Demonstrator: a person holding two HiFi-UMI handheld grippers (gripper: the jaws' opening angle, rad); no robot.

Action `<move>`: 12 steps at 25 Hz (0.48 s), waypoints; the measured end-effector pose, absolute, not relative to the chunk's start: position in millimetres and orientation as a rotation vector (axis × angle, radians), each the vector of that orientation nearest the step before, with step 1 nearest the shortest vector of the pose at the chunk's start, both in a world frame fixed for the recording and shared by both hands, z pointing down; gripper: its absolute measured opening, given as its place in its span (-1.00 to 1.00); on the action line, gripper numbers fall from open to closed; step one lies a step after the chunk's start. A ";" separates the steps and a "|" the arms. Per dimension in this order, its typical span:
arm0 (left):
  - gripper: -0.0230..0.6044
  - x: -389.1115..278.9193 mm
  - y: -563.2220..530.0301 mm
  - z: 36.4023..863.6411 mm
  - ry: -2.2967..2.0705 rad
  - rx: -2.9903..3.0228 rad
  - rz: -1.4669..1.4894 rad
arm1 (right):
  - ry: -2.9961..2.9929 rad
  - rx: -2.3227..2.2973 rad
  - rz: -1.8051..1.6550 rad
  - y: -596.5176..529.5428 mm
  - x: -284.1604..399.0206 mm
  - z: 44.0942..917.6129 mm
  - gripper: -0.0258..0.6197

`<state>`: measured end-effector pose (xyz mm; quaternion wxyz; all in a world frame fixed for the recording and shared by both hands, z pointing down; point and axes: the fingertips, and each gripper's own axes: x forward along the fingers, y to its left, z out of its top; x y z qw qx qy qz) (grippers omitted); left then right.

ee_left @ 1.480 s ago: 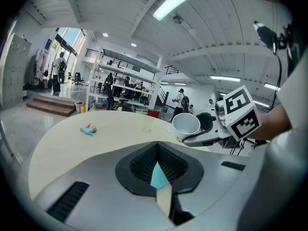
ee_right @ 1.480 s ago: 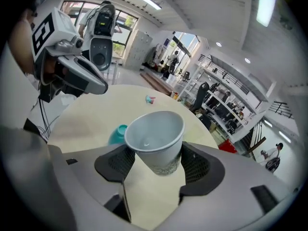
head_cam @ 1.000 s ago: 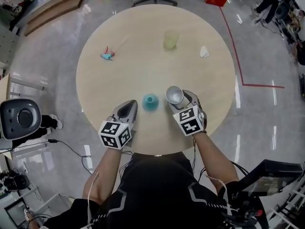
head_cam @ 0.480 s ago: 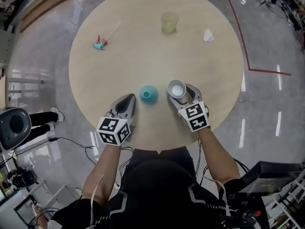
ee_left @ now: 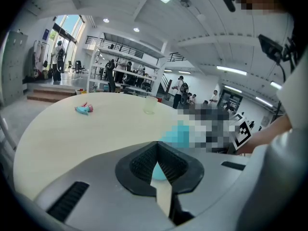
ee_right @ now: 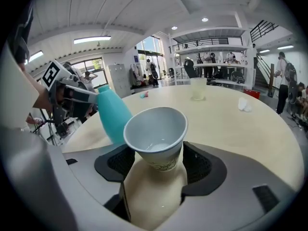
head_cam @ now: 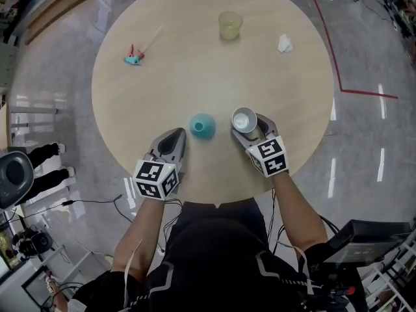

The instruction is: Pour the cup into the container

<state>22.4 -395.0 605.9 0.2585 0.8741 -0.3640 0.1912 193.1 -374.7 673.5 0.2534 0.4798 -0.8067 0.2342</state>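
Observation:
A white paper cup (head_cam: 244, 118) stands nearly upright between the pads of my right gripper (head_cam: 246, 123), which is shut on it near the table's front edge. In the right gripper view the cup (ee_right: 157, 134) shows a pale inside, and I cannot tell what it holds. A teal narrow-necked container (head_cam: 203, 126) stands just left of the cup, also seen in the right gripper view as the teal container (ee_right: 111, 114). My left gripper (head_cam: 174, 136) lies left of the container, shut and empty, and through its pads the left gripper (ee_left: 157, 163) sees a sliver of teal.
The round beige table (head_cam: 162, 90) holds a yellowish translucent cup (head_cam: 230, 25) at the back, a crumpled white scrap (head_cam: 284, 43) at the back right and a small teal-and-pink object (head_cam: 133, 58) at the back left. The grey floor has a red line (head_cam: 331, 51).
My right gripper has rolled the cup from a tilt to nearly upright and sunk toward the table. My left gripper has sunk a little. The teal container stays put.

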 end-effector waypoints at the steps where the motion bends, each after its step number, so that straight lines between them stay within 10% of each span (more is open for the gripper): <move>1: -0.92 21.0 -394.9 606.5 -0.986 2.372 0.525 | -2.190 1.298 0.633 -374.3 191.9 674.0 0.02; 12: -0.92 9.0 -409.8 590.6 -1.049 2.449 0.487 | -2.226 1.378 0.558 -378.8 190.3 627.8 0.06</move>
